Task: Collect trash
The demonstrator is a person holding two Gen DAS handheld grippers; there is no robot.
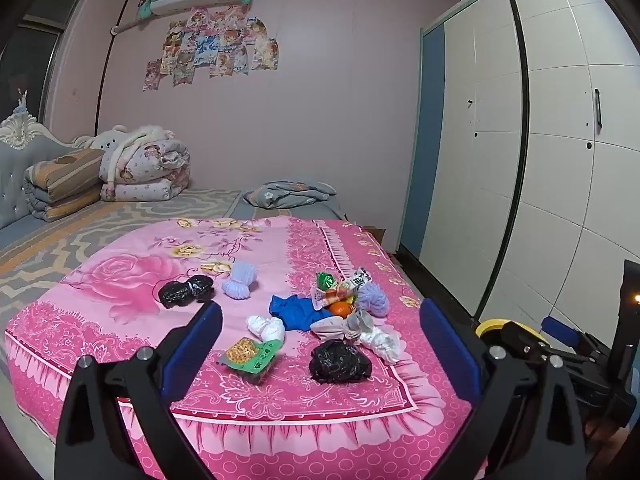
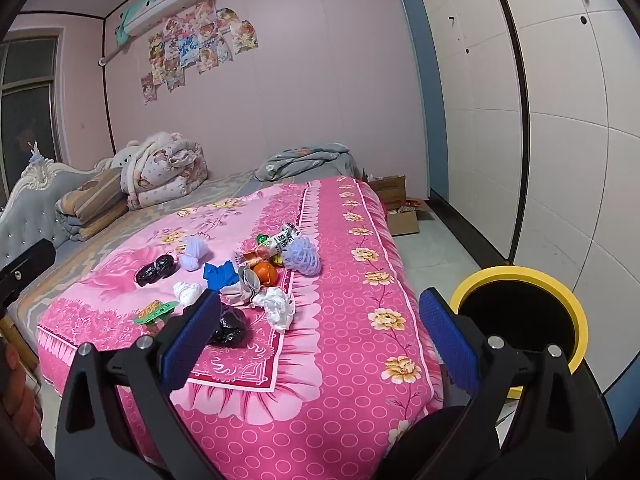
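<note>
Trash lies scattered on the pink bedspread (image 1: 120,280): a black crumpled bag (image 1: 339,361) near the front, a green snack packet (image 1: 252,354), white tissue wads (image 1: 266,328), a blue scrap (image 1: 298,311), an orange (image 1: 341,309), wrappers (image 1: 344,286), foam nets (image 1: 240,280) and another black bag (image 1: 184,289). The right wrist view shows the same pile, with the black bag (image 2: 230,326) nearest. A yellow-rimmed black bin (image 2: 520,312) stands right of the bed. My left gripper (image 1: 320,344) is open and empty above the bed's front. My right gripper (image 2: 320,340) is open and empty beside the bin.
Folded quilts (image 1: 148,168) and a headboard (image 1: 16,160) lie at the far left. A white wardrobe (image 1: 540,140) lines the right wall. Cardboard boxes (image 2: 400,208) sit on the floor past the bed's right side. The right gripper's body (image 1: 560,344) shows at the left view's right edge.
</note>
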